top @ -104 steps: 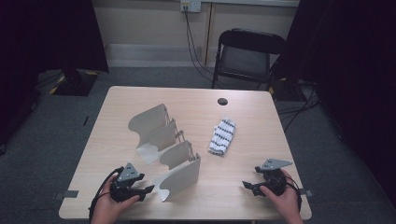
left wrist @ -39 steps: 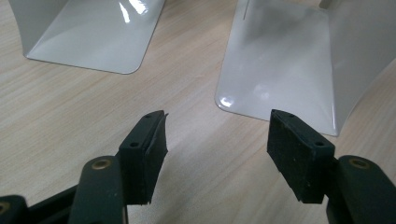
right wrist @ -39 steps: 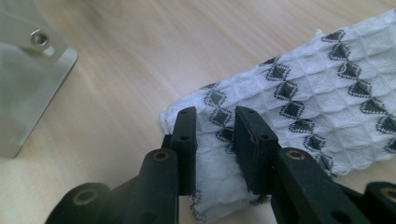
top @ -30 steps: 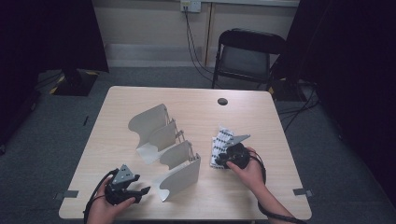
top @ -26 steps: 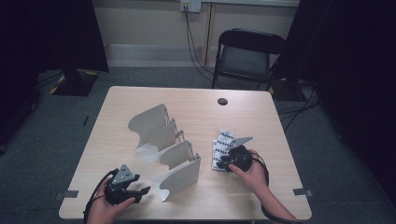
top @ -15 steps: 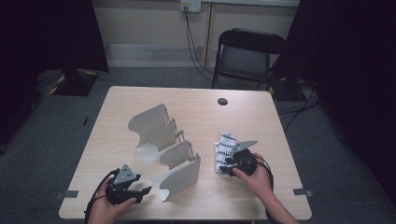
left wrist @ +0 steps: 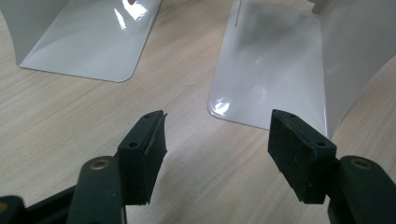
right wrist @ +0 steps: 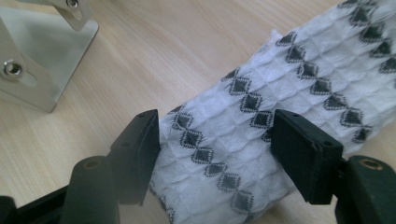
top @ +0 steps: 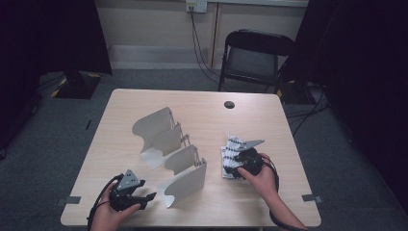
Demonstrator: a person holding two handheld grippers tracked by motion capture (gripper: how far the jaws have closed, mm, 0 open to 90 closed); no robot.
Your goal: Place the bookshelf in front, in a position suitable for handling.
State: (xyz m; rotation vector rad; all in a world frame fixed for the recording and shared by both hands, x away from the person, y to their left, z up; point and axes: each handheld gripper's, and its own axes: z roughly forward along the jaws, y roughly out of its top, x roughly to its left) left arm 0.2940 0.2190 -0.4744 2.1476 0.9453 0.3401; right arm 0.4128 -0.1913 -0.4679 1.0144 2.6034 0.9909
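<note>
A folded white cloth with black diamond marks (top: 231, 150) (right wrist: 303, 70) lies on the right half of the wooden table (top: 202, 106). My right gripper (top: 235, 163) (right wrist: 215, 140) sits at its near end. Its jaws have just been opening and now stand open, one on each side of the cloth's end, with the pads at its edges. My left gripper (top: 146, 199) (right wrist: 0, 0) rests open near the front left corner with nothing between its fingers. It faces the flat foot of a white sheet-metal rack (top: 168, 144) (left wrist: 271, 70).
The rack's curved white plates stand in a row across the table's middle, and its metal bracket (right wrist: 28, 60) lies just left of the cloth. A small black disc (top: 229, 104) sits at the far edge. A black chair (top: 257, 57) stands behind the table.
The right gripper and the cloth have shifted a little toward the near edge, and its jaws have spread apart around the cloth. The left gripper has not moved.
</note>
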